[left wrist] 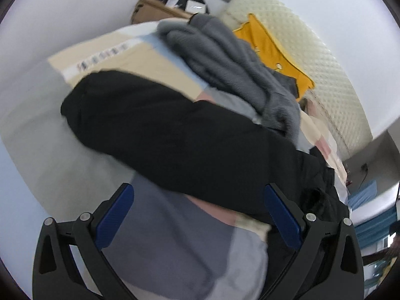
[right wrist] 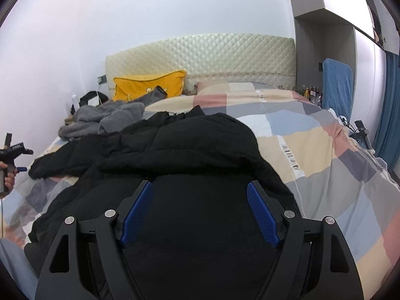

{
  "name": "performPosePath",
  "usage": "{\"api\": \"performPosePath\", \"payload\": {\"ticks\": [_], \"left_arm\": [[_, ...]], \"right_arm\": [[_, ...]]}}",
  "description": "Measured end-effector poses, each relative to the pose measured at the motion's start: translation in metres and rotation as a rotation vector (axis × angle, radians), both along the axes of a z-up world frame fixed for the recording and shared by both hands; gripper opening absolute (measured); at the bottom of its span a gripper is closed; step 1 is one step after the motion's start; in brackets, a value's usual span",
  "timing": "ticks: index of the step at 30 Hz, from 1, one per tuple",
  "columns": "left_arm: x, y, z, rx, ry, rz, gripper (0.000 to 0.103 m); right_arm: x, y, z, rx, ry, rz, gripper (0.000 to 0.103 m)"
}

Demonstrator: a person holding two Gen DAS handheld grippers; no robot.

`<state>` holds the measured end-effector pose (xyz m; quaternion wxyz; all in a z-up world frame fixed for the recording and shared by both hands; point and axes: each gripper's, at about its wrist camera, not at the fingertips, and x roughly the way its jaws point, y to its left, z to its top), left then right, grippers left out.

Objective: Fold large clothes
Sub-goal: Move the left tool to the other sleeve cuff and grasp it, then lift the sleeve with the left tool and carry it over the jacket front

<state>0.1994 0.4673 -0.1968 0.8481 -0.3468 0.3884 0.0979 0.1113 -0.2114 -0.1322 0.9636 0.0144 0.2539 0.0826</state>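
A large black padded jacket (right wrist: 190, 150) lies spread on a bed with a patchwork cover (right wrist: 312, 145). One sleeve stretches to the left (right wrist: 57, 162). In the left wrist view that black sleeve (left wrist: 175, 135) runs across the bed cover (left wrist: 175, 237). My left gripper (left wrist: 198, 216) is open and empty, just above the cover near the sleeve; it also shows at the left edge of the right wrist view (right wrist: 15, 160). My right gripper (right wrist: 200, 212) is open and empty, hovering over the jacket's body.
A grey fleece garment (right wrist: 105, 120) is heaped at the bed's far left, also in the left wrist view (left wrist: 232, 75). A yellow pillow (right wrist: 140, 86) leans on the cream quilted headboard (right wrist: 200, 55). A bedside table with bottles (right wrist: 310, 92) and a blue curtain (right wrist: 390, 115) stand right.
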Motion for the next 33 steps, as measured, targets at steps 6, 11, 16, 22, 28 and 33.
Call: {"api": "performPosePath", "payload": {"ticks": [6, 11, 16, 22, 28, 33], "left_arm": [[0.005, 0.045, -0.048, -0.093, -0.003, 0.1, 0.102], [-0.006, 0.081, -0.081, -0.238, -0.024, 0.257, 0.101], [0.0, 0.096, -0.079, -0.205, -0.087, 0.334, 0.071], [0.014, 0.116, -0.092, -0.328, -0.125, 0.407, 0.061], [0.019, 0.116, -0.069, -0.209, -0.082, 0.403, 0.012], [0.018, 0.109, -0.041, -0.148, -0.066, 0.432, 0.005]], "right_arm": [[0.015, 0.019, -0.009, -0.021, 0.045, -0.01, 0.076], [0.022, 0.035, -0.013, -0.061, 0.076, -0.024, 0.076], [0.023, 0.043, -0.007, -0.073, 0.057, -0.031, 0.076], [0.022, 0.045, -0.013, -0.056, 0.078, -0.035, 0.076], [0.017, 0.043, -0.007, -0.04, 0.054, -0.037, 0.076], [0.016, 0.042, -0.007, -0.021, 0.059, -0.023, 0.076]]}}
